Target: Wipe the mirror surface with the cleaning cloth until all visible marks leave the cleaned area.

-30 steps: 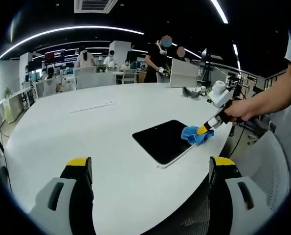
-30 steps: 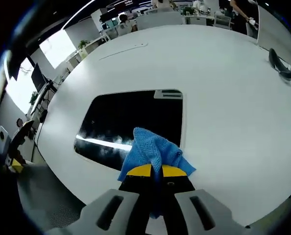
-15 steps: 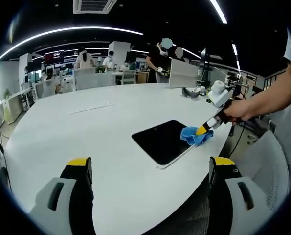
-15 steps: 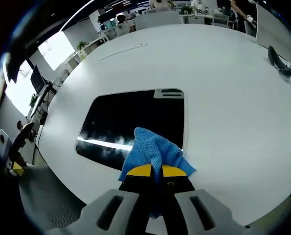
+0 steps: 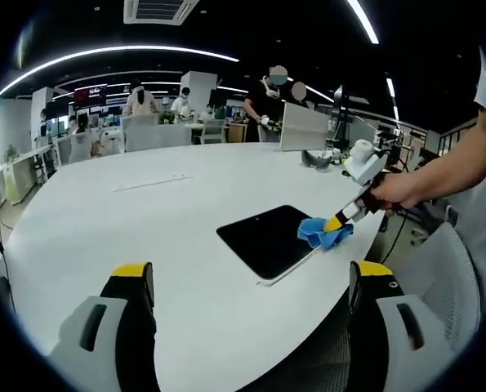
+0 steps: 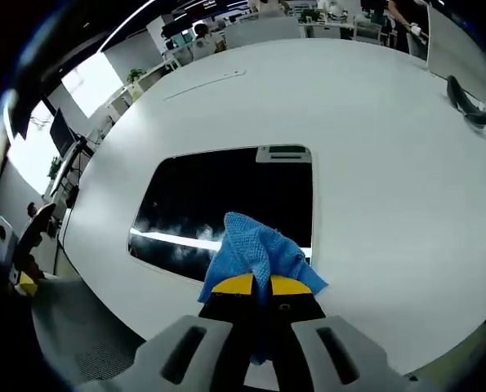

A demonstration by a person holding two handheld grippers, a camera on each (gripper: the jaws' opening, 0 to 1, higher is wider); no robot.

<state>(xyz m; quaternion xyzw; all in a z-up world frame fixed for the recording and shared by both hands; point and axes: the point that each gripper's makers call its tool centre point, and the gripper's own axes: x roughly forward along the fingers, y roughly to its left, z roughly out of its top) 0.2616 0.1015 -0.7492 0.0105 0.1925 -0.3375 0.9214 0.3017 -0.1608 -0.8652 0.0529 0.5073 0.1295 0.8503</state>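
Right claw pinching cloth, seemingly slid slightly along mirror.

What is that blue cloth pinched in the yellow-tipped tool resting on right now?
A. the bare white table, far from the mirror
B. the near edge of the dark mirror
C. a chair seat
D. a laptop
B: the right gripper holds the blue cloth on the near edge of the dark mirror.

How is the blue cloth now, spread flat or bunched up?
Bunched up. The blue cloth rises in a crumpled heap from the shut right gripper, at the mirror edge.
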